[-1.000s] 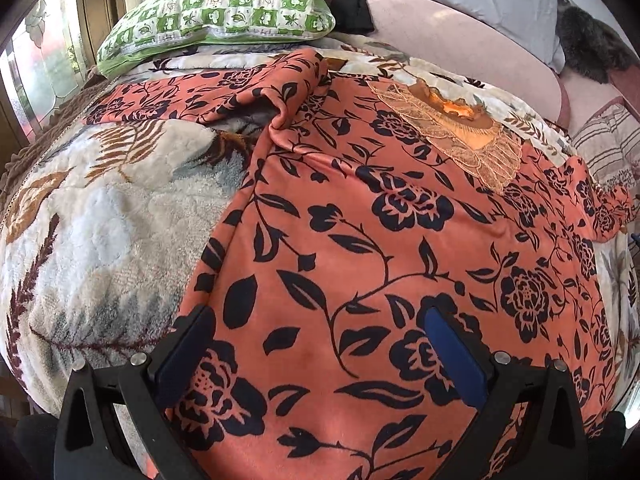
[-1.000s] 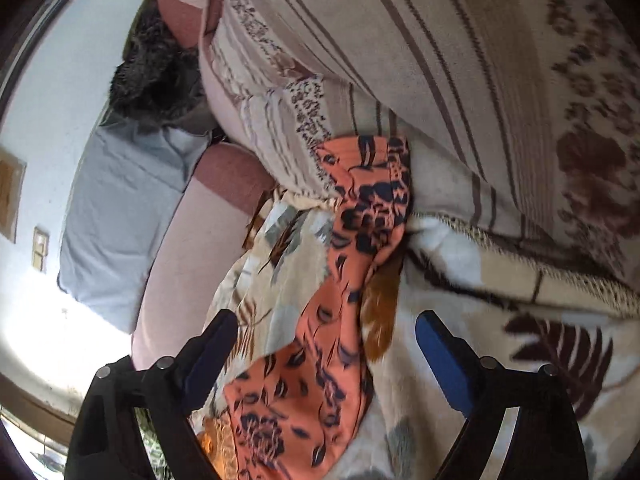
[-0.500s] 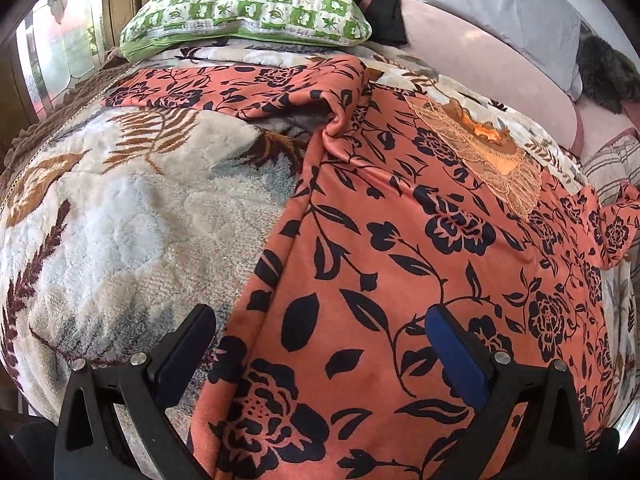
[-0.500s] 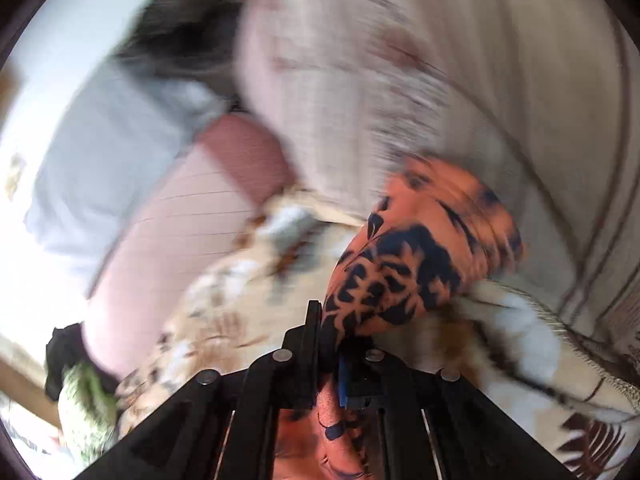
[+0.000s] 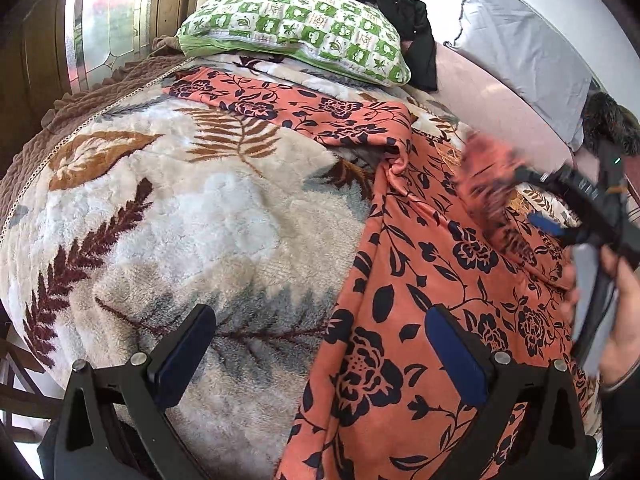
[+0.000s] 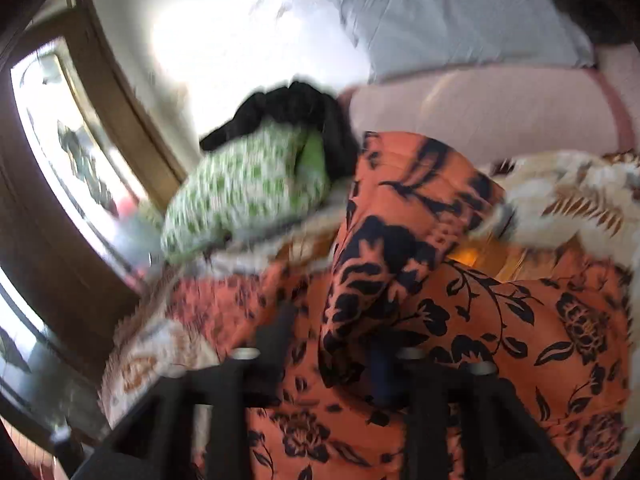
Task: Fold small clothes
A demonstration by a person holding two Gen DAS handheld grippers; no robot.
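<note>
Fold in progress — first sleeve flap only.
Right gripper (image 6: 320,364) jaws opening, sleeve (image 6: 392,240) between them; left gripper (image 5: 320,356) spread wide, empty; orange floral garment (image 5: 420,300) flat on blanket (image 5: 180,220) — far sleeve, body unfolded.

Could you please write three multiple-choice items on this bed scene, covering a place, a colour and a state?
1. Where does the green-and-white pillow lie?
A. at the far end of the bed, beyond the orange floral garment
B. on the floor
C. on top of the garment

2. What colour is the garment's flower print?
A. white
B. dark, near black
C. green

3. How do the left gripper's jaws stand?
A. shut on the garment
B. shut on the pillow
C. open

Answers: 1 A, the pillow sits past the garment's spread sleeve. 2 B, dark roses and leaves cover the orange cloth. 3 C, the blue pads stand wide apart over the leaf-patterned blanket and the garment.
</note>
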